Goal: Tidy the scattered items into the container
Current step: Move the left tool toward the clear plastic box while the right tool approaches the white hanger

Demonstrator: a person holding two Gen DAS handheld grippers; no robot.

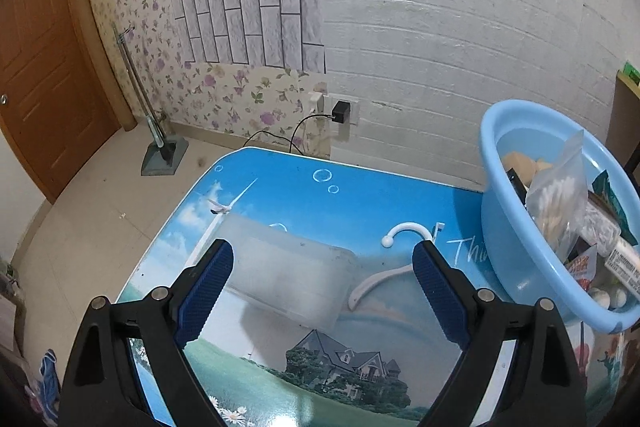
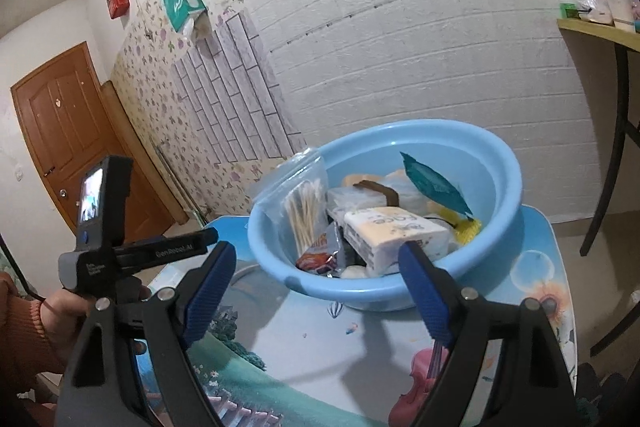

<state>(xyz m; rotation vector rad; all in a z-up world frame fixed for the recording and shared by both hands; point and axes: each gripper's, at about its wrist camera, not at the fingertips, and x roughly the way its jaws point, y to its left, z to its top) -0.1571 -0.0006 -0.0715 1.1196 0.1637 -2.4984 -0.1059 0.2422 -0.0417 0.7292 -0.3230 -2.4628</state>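
With your left gripper (image 1: 323, 269) fingers spread over the clear box (image 1: 294, 277), the white hanger (image 1: 394, 267) just beside risks snagging; right gripper (image 2: 316, 281) fingers spread, empty.

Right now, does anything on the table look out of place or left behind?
Yes: a white hanger and a translucent plastic box lie on the table, outside the blue basin that holds the other items.

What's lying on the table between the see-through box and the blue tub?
A white hanger lies on the table between the clear box and the blue tub, seen in the left wrist view.
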